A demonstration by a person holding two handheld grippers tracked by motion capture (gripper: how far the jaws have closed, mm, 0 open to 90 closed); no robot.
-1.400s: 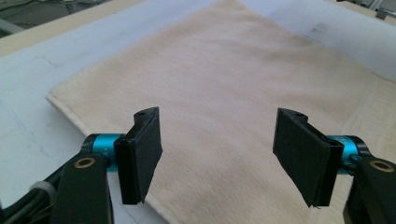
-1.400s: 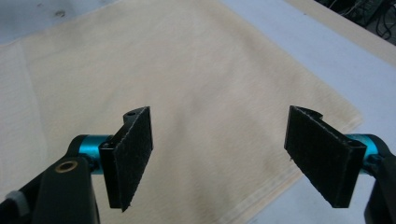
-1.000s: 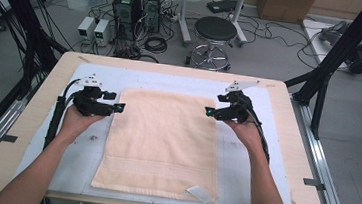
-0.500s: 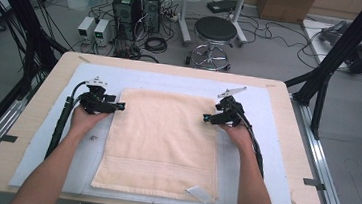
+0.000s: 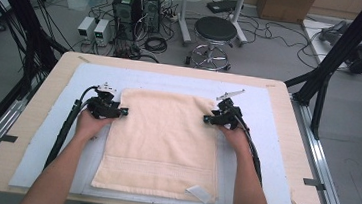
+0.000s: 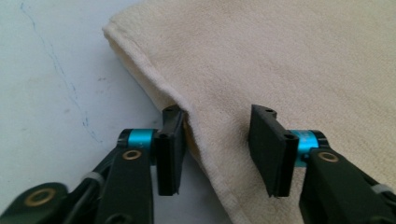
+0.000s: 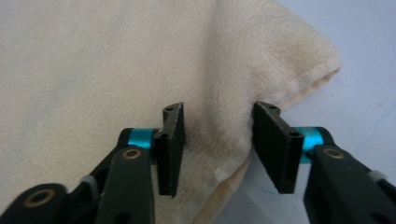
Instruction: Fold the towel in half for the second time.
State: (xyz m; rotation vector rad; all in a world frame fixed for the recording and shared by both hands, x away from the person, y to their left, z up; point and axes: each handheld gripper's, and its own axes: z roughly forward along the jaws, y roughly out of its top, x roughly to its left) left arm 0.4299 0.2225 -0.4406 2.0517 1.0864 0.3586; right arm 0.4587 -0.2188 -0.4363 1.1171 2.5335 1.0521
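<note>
A cream towel lies flat on the pale blue mat. My left gripper sits at the towel's left edge near its far corner. In the left gripper view the jaws straddle that hem, one pad touching the edge and the other resting on top of the cloth. My right gripper is at the right edge near the other far corner. Its jaws have a raised ridge of towel between them. Both pairs of jaws have just been closing and still stand apart, with the cloth slack between them.
The mat covers a wooden table. A white label lies on the towel's near right corner. Black frame posts rise at both sides of the table. A stool and computer boxes stand on the floor beyond.
Both hands have come down onto the towel's far corners. Both pairs of jaws are narrower, now straddling the towel's side edges.
</note>
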